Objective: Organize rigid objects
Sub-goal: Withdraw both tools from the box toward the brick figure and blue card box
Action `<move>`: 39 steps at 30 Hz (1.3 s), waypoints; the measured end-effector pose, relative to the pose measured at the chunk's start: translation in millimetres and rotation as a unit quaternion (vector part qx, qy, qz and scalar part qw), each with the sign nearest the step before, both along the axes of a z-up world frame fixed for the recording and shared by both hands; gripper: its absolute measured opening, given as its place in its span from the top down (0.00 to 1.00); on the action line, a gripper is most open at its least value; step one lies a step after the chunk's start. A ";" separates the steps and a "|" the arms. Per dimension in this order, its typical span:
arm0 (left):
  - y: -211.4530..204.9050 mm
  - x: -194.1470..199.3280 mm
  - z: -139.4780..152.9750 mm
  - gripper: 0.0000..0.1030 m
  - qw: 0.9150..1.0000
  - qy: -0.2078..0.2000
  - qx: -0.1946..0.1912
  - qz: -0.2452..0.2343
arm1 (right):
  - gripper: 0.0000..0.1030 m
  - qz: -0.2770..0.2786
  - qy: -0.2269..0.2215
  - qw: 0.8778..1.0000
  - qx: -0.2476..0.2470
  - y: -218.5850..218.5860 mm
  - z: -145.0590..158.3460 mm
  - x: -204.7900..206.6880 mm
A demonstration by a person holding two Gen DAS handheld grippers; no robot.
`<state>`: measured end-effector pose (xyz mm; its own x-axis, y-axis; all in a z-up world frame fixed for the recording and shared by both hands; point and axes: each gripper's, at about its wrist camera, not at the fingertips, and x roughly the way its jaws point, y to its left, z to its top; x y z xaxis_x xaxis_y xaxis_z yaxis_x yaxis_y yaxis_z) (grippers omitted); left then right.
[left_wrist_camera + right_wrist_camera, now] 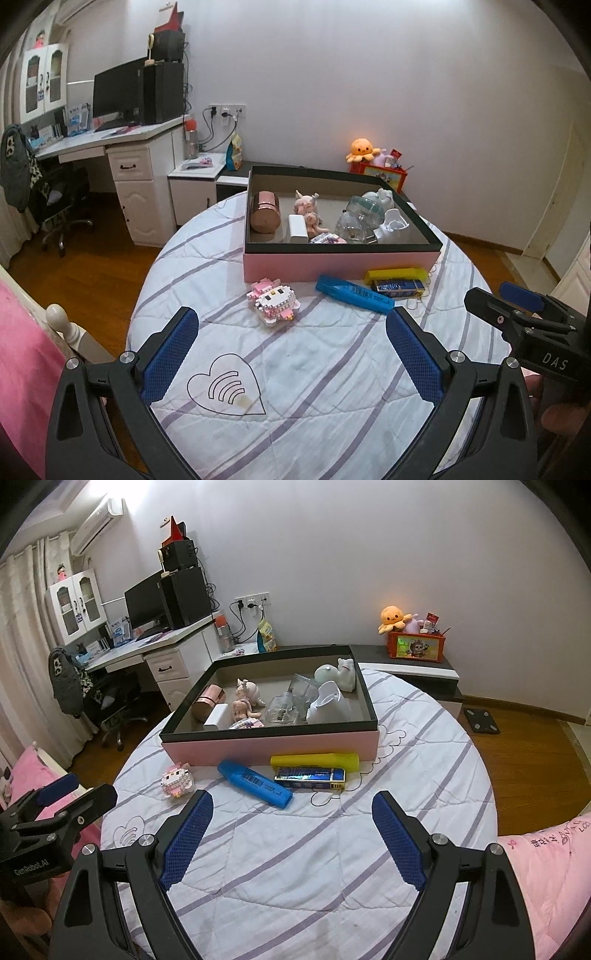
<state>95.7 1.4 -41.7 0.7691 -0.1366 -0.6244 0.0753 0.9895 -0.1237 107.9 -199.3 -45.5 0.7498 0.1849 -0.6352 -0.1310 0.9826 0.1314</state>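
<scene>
I held both grippers, left (291, 345) and right (291, 829), open and empty. The blue marker (255, 783) lay just ahead of the right one, long axis slanting, before the box (269, 744).

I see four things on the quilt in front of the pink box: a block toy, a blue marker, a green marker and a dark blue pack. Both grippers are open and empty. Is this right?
Not quite: one marker is wrong. The marker against the pink box is yellow, not green, as the right wrist view shows. The block toy, blue marker and dark blue pack do lie on the quilt, and the left gripper and right gripper are open and empty.
</scene>
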 end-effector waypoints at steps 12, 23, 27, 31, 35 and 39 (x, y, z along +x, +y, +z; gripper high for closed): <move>-2.6 2.4 -3.4 0.00 1.000 0.005 0.002 -0.002 | 0.13 0.001 0.004 1.000 0.001 -1.0 0.1 -1.1; 0.0 16.0 -16.7 0.00 1.000 0.024 -0.003 0.002 | 0.13 -0.002 0.019 1.000 0.000 -5.4 -10.6 10.2; 1.4 25.8 -25.3 0.00 0.999 0.033 -0.005 0.007 | 0.13 -0.005 0.033 0.999 0.002 -7.0 -19.6 19.1; 2.6 39.6 -36.4 0.00 0.999 0.046 -0.004 0.012 | 0.13 -0.006 0.046 0.999 0.002 -6.5 -28.9 30.5; 2.9 55.4 -48.8 0.00 0.998 0.060 -0.001 0.016 | 0.13 -0.006 0.060 0.998 0.000 -5.0 -38.7 45.6; 5.4 74.0 -63.4 0.00 0.997 0.077 -0.003 0.022 | 0.13 -0.009 0.076 0.997 0.001 -3.9 -49.3 61.5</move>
<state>169.8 6.9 -105.1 0.6691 -0.1097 -0.7351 0.0124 0.9906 -0.1366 169.5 -203.2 -94.9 0.6488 0.1730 -0.7411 -0.0912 0.9845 0.1500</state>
